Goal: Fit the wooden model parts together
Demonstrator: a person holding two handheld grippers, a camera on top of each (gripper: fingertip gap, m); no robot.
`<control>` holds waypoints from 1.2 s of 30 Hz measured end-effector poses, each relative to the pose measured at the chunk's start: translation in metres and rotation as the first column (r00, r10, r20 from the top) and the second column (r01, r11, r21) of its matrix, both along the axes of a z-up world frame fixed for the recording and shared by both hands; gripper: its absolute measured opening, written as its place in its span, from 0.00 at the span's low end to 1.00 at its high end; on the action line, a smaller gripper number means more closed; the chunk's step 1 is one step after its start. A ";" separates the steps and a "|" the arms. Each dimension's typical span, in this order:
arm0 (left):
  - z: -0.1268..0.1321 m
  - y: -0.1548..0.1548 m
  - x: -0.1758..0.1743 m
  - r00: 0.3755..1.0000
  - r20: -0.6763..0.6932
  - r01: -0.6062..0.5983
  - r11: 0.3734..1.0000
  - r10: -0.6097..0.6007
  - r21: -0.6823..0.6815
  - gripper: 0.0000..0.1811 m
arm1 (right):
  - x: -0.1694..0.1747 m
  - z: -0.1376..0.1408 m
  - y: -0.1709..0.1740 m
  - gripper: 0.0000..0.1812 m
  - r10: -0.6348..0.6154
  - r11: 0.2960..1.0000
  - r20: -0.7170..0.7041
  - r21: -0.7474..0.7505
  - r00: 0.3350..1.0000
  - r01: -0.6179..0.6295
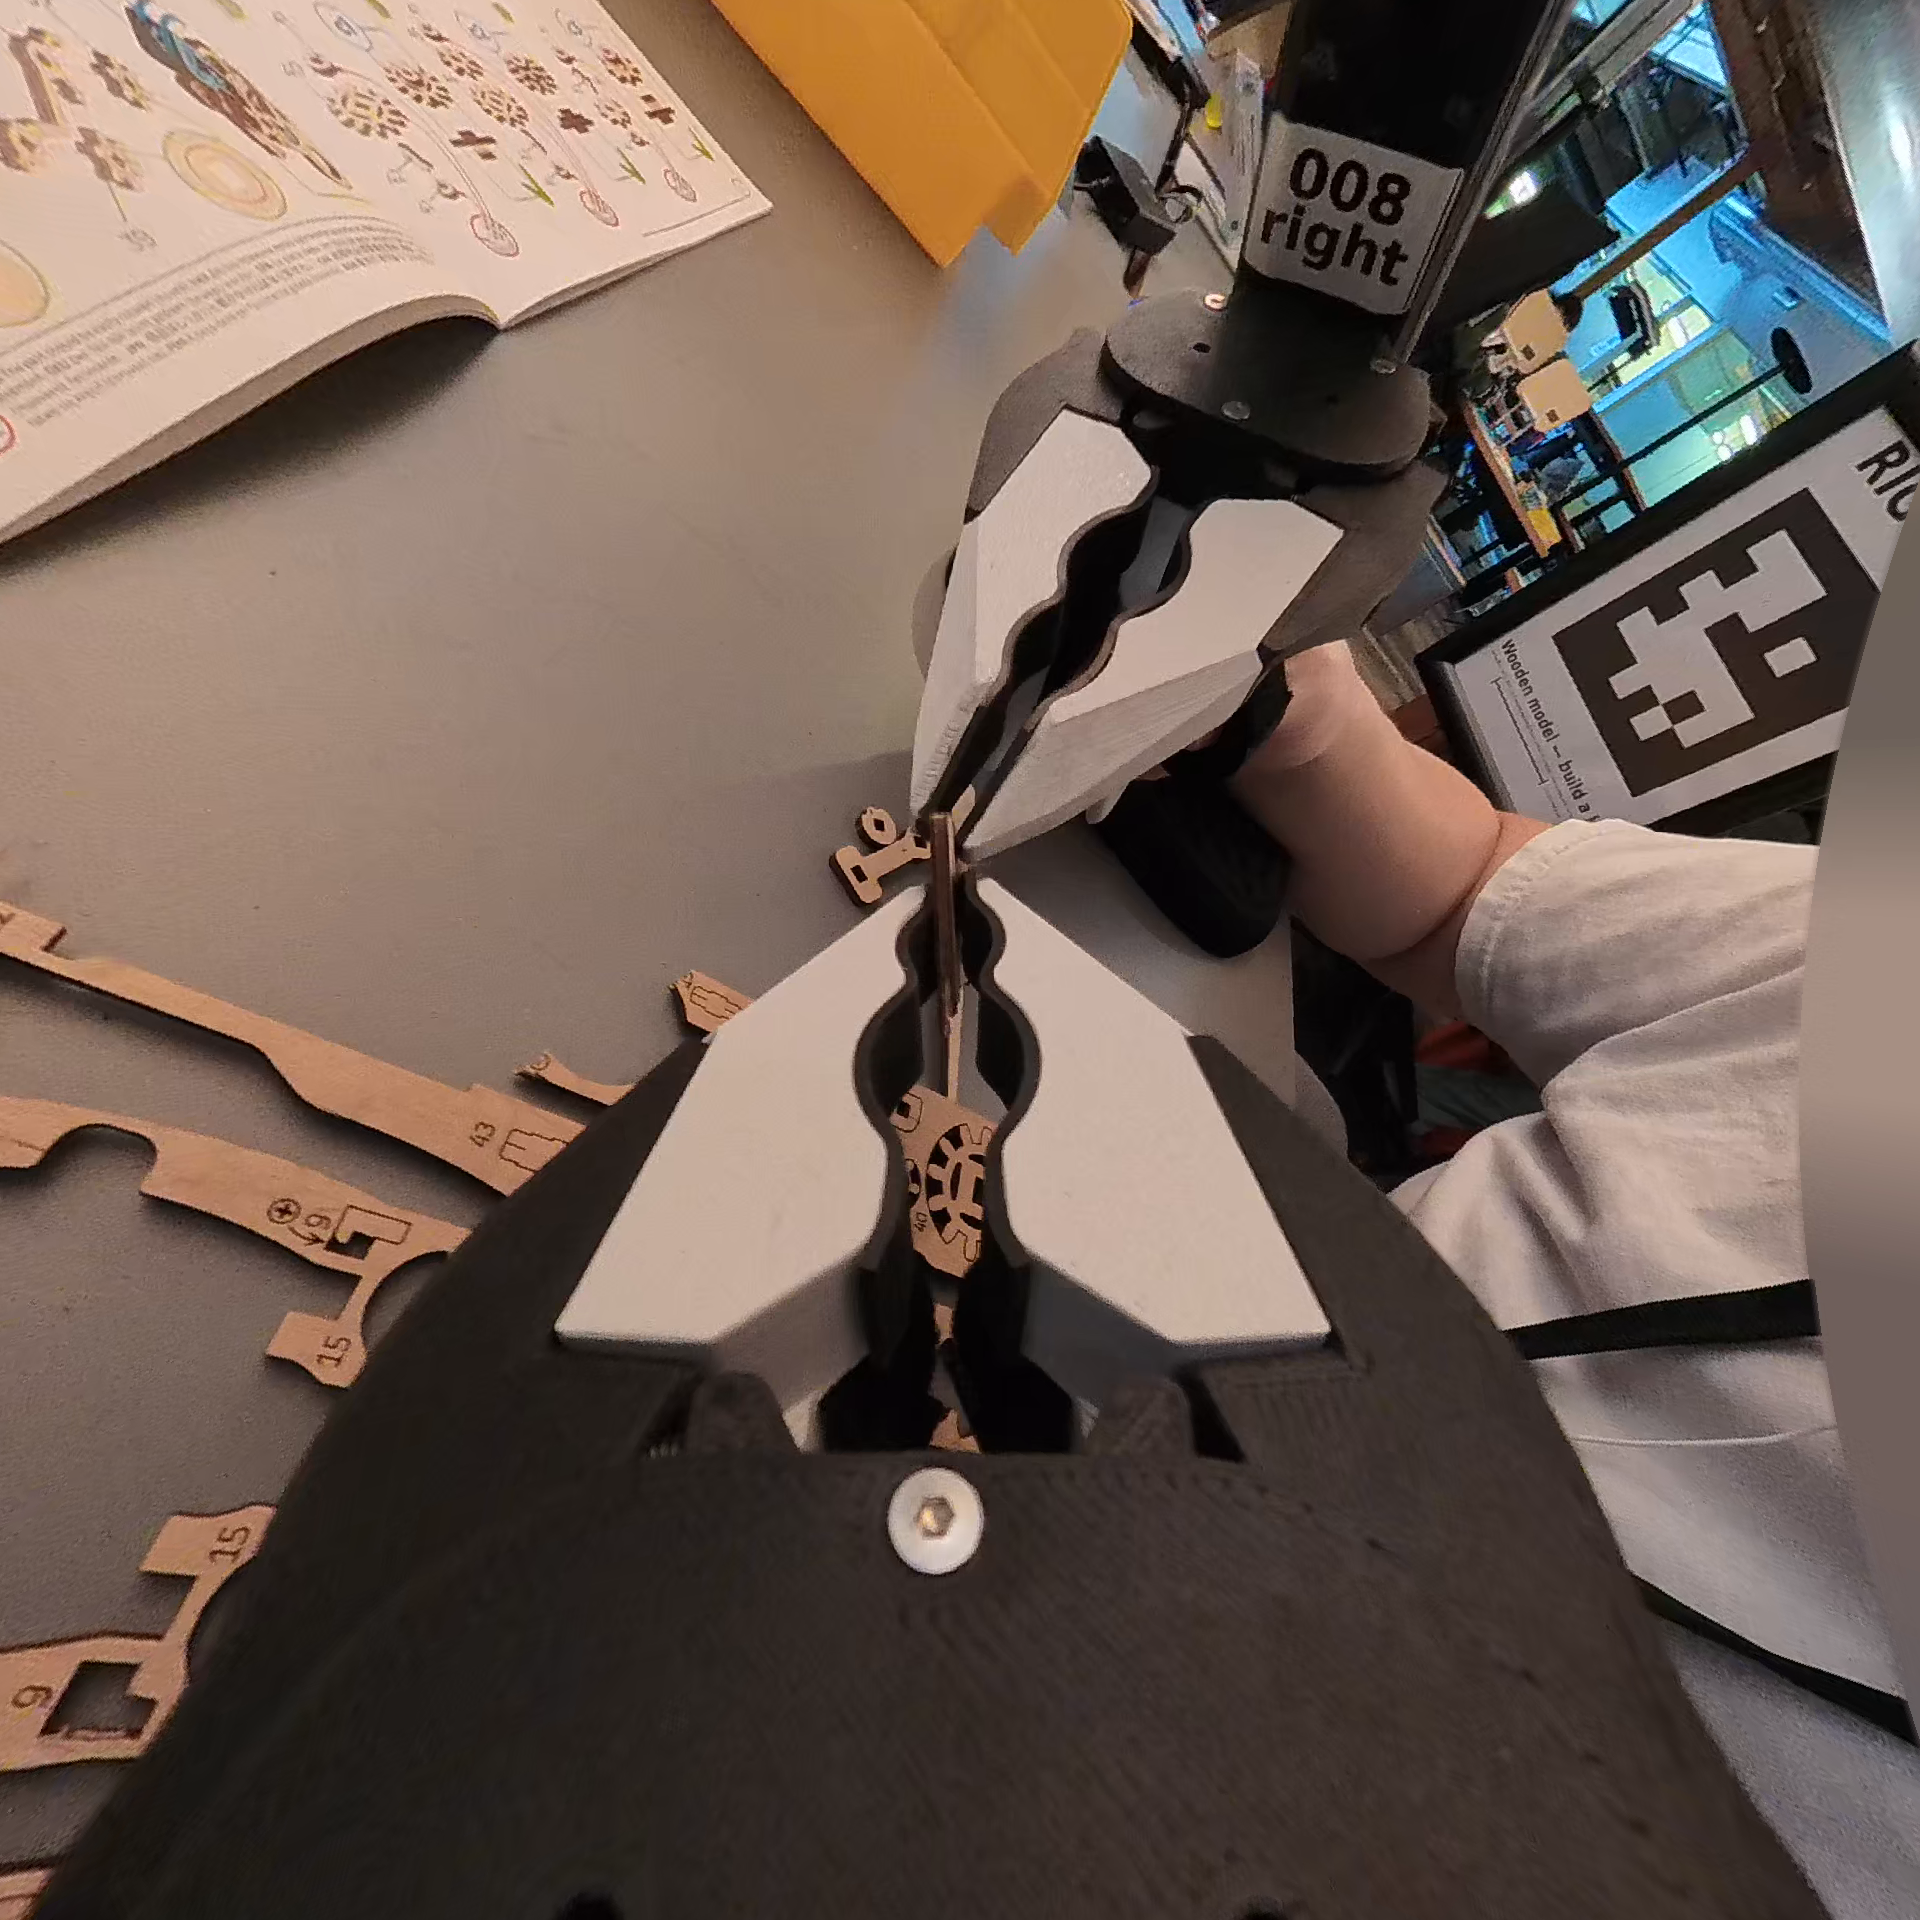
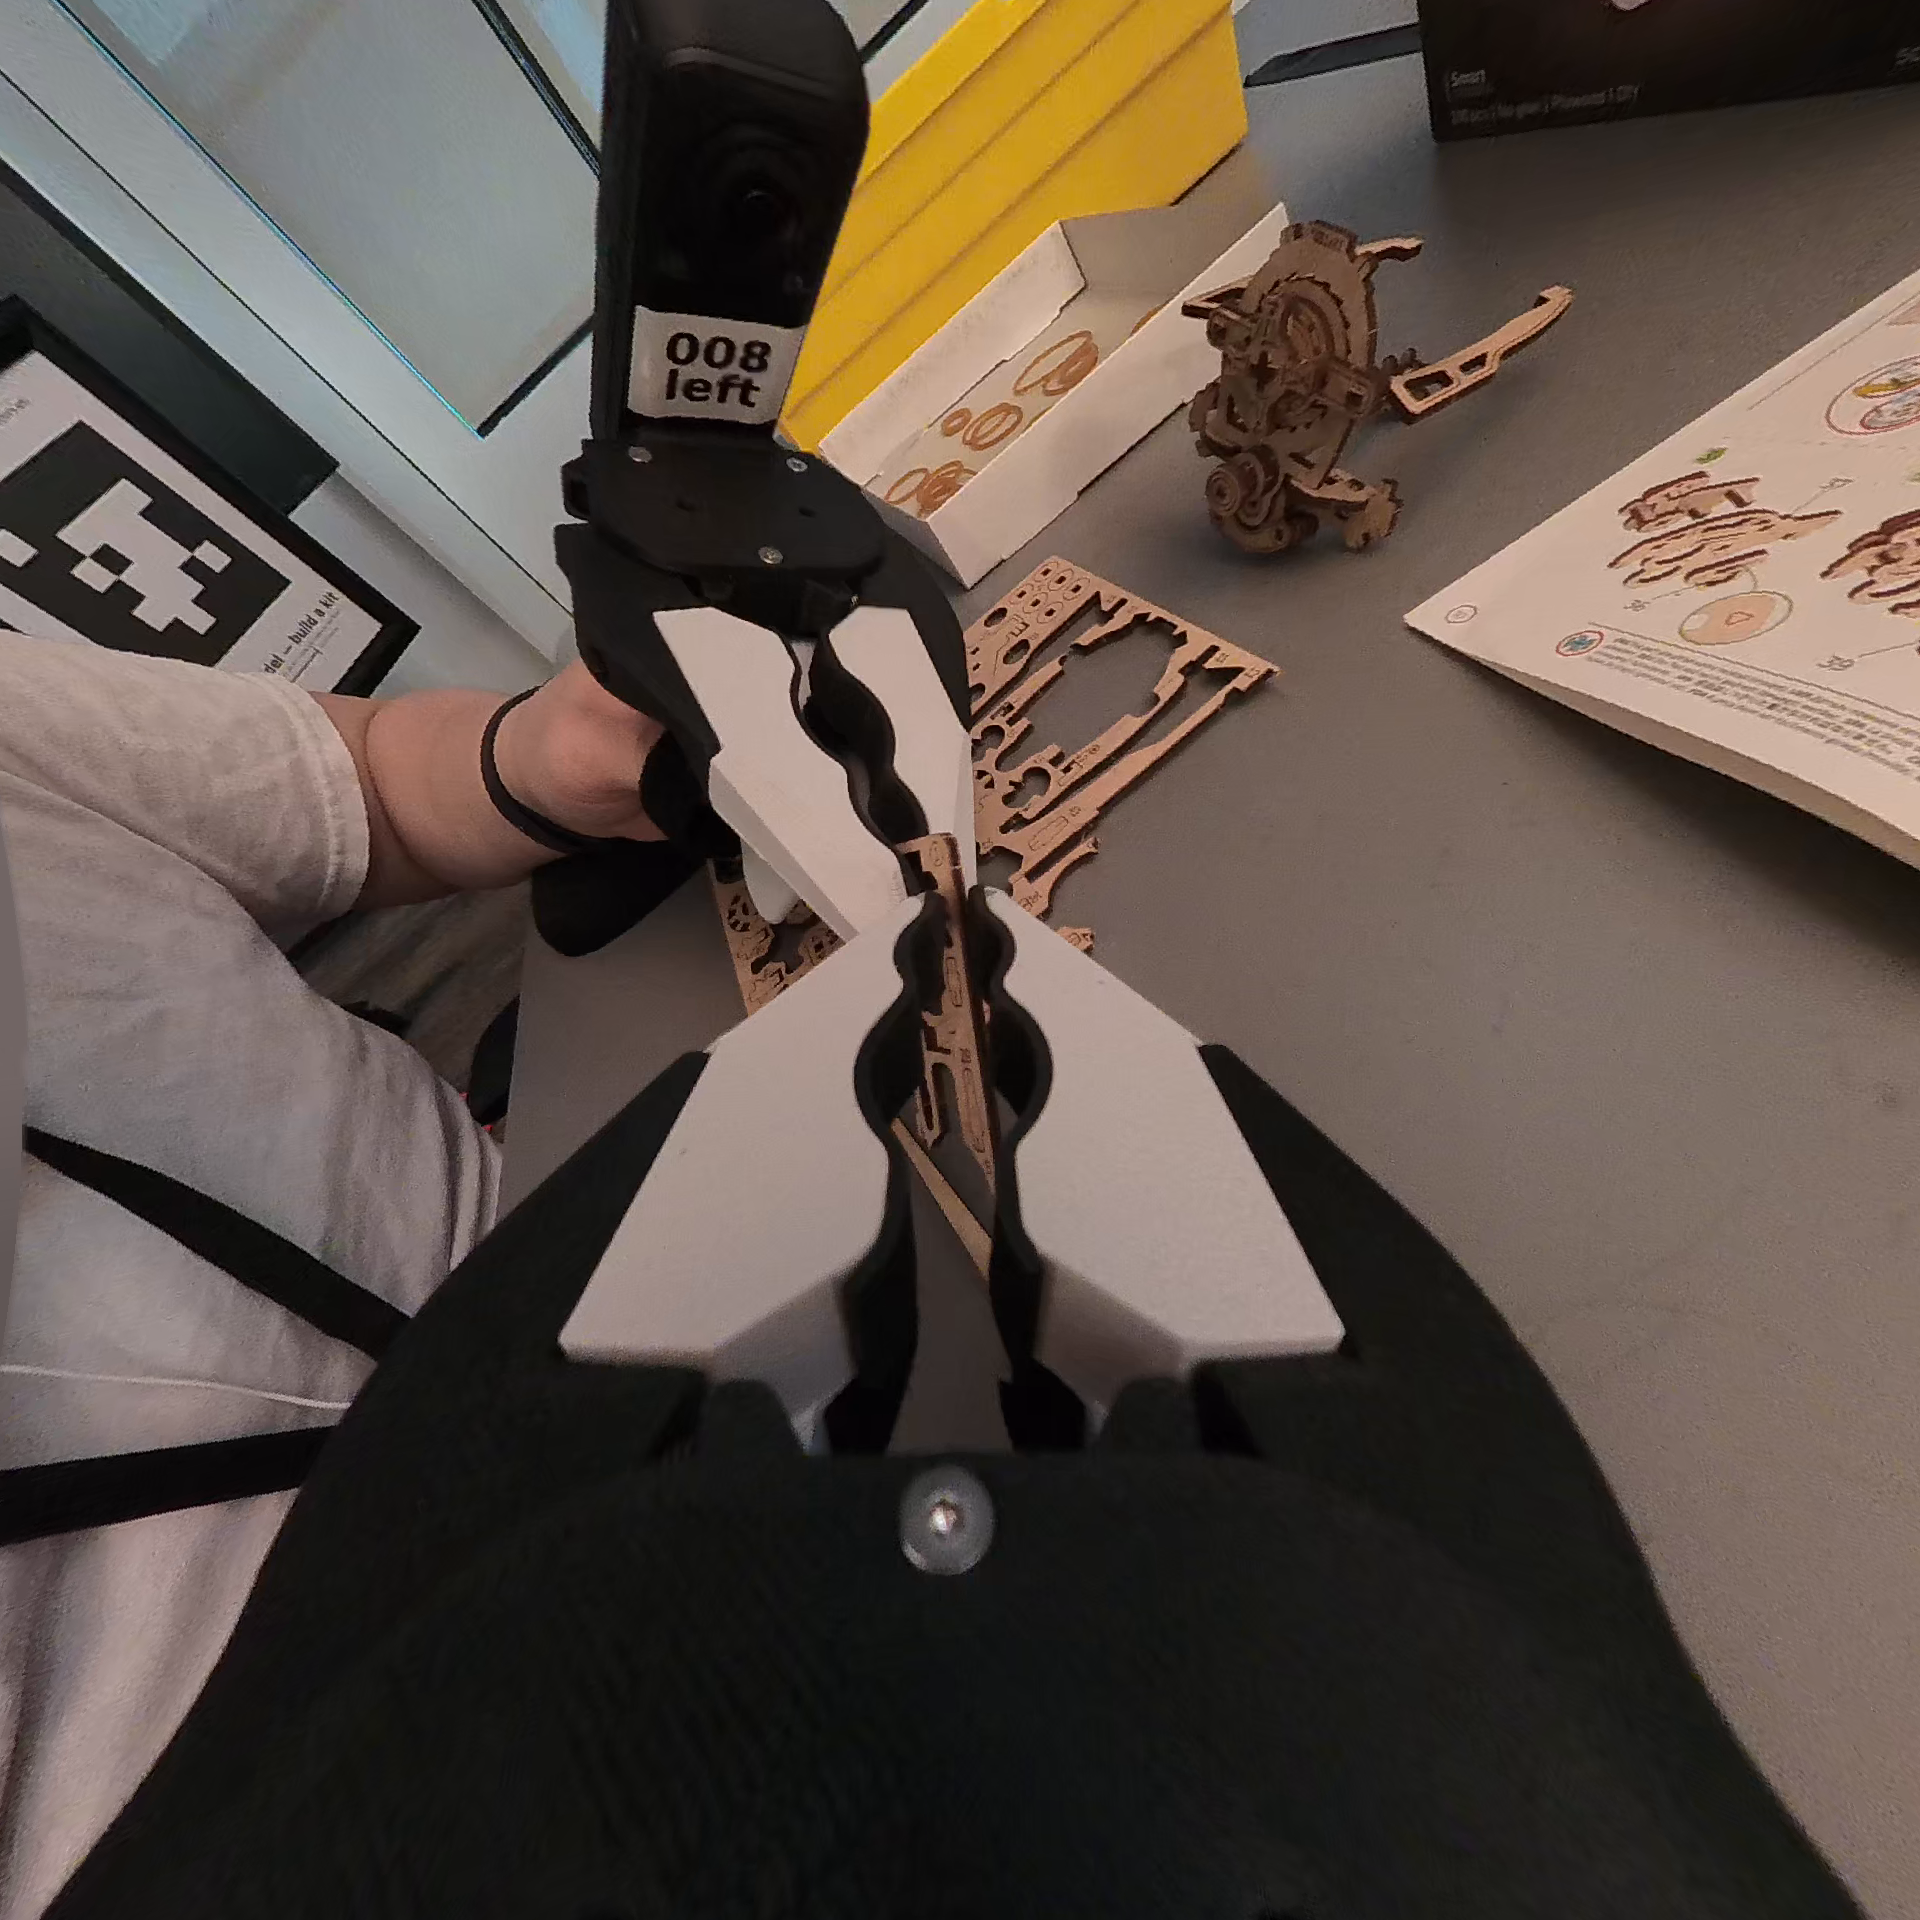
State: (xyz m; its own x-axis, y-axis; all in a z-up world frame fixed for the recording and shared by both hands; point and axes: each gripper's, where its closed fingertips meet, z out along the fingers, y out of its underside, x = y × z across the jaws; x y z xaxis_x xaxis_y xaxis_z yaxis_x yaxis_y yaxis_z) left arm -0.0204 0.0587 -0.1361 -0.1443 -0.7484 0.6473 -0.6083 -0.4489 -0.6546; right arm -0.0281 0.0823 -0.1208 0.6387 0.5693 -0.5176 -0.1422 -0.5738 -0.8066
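Observation:
A thin laser-cut wooden sheet piece (image 1: 943, 966) stands edge-on between my two grippers above the grey table (image 1: 520, 675). My left gripper (image 1: 943, 896) is shut on its near end. My right gripper (image 1: 940, 828) comes down from above, tip to tip with the left one, and is shut on the far end. A small wooden part (image 1: 878, 847) sticks out beside the right gripper's tips; I cannot tell if it is attached. In the right wrist view my right gripper (image 2: 951, 899) clamps the engraved piece (image 2: 961, 1029), and my left gripper (image 2: 906, 864) grips its far end.
Punched-out wooden sheets (image 1: 312, 1081) (image 2: 1101, 707) lie on the table. A part-built wooden model (image 2: 1299, 395), a white tray (image 2: 1049, 260) with rings, a yellow bin (image 2: 1039, 156), an open instruction booklet (image 2: 1714, 644) (image 1: 312, 260) and a black box (image 2: 1662, 62) stand farther off. My left and right fingertips are right by each other.

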 end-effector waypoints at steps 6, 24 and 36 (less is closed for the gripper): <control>0.000 -0.001 -0.001 1.000 0.001 -0.001 0.993 0.001 0.118 0.00 | -0.001 -0.001 -0.001 0.01 -0.001 0.999 0.070 0.047 0.998 -0.002; 0.029 0.009 -0.002 0.989 0.146 -0.007 0.998 0.016 -0.058 0.00 | 0.013 0.036 -0.005 0.01 0.015 0.986 -0.137 0.164 0.990 0.008; 0.042 0.005 -0.001 0.966 0.256 0.007 0.989 -0.045 0.147 0.03 | -0.001 0.029 -0.010 0.00 0.051 0.967 0.073 0.244 0.996 -0.068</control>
